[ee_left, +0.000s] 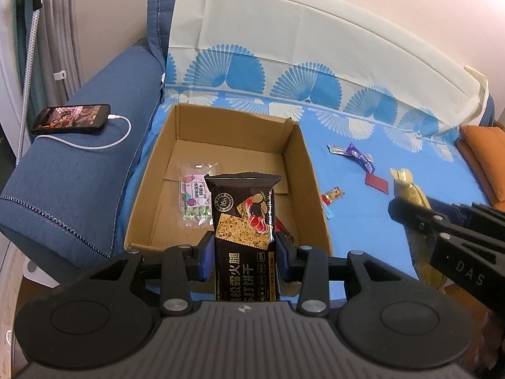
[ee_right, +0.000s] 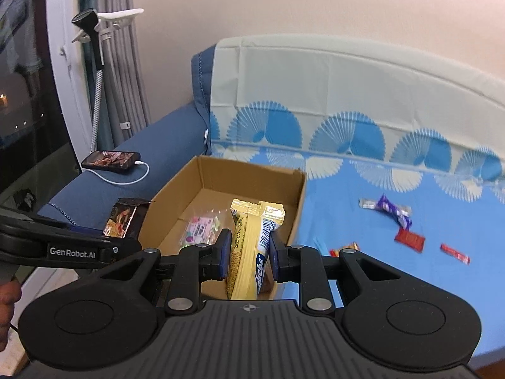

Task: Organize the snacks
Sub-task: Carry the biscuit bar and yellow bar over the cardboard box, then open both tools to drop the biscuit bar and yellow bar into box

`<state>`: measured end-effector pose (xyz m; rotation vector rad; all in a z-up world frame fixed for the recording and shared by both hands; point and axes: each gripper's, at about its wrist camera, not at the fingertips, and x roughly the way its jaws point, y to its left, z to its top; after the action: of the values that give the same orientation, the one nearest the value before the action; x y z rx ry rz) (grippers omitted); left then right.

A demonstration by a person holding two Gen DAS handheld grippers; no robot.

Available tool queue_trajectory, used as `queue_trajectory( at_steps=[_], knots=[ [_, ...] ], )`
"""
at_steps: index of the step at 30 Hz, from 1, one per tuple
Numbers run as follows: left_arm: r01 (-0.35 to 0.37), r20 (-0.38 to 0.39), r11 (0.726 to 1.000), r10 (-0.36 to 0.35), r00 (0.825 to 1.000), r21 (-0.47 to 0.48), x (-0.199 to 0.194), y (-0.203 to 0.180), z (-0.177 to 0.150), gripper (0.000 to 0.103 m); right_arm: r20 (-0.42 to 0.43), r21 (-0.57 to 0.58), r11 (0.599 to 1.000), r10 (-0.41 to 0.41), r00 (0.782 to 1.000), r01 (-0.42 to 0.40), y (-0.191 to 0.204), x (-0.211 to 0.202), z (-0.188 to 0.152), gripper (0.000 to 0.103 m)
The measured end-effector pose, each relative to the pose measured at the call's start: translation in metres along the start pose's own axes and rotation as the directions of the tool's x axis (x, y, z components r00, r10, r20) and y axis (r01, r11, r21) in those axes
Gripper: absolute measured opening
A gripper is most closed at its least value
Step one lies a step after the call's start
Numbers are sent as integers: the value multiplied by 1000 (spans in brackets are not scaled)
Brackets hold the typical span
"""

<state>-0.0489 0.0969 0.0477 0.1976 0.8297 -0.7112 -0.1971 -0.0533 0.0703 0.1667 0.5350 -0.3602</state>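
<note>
1. Two grippers are held over the near edge of an open cardboard box [ee_left: 164, 170] that sits on a sofa covered by a blue fan-patterned sheet [ee_left: 363, 145].
2. Left gripper [ee_left: 245, 252]: it tilts downward toward the box, with its jaws pinching a black cracker packet [ee_left: 244, 218] by its two long edges. The packet stands upright between the blue pads, its top end above the box's near wall.
3. Right gripper [ee_right: 247, 254]: it points down at a shallower slant toward the same box, with its jaws closed on a yellow snack packet [ee_right: 249, 240]. That packet rises between the pads and its crinkled top reaches over the box interior.
4. From the right wrist view the left gripper comes in from the left edge with the black packet at its tip, just beside the box's left wall. A bit of the person's hand [ee_right: 8, 312] shows at the lower left corner.
5. From the left wrist view the right gripper enters from the right edge, and the yellow packet is gripped in it above the sheet.
6. Inside the box a clear bag of small sweets [ee_left: 195, 199] lies flat on the bottom.
7. Several small wrapped snacks lie loose on the sheet to the right of the box, among them a purple wrapper [ee_left: 359, 154] and a red sachet [ee_left: 377, 184].
8. On the blue sofa arm at the left a phone [ee_left: 71, 119] lies with a white cable plugged in.
</note>
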Motion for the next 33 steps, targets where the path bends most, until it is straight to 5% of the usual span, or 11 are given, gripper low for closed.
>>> queue_trajectory(
  at_steps=[15, 33],
  knots=[
    [-34, -33, 999, 33, 999, -12, 46, 13, 35, 43, 73, -256, 965, -48, 996, 65, 27, 40, 12, 27],
    [-80, -143, 997, 81, 986, 9, 137, 19, 62, 43, -42, -173, 985, -14, 999, 7, 6, 128, 15, 27]
  ],
)
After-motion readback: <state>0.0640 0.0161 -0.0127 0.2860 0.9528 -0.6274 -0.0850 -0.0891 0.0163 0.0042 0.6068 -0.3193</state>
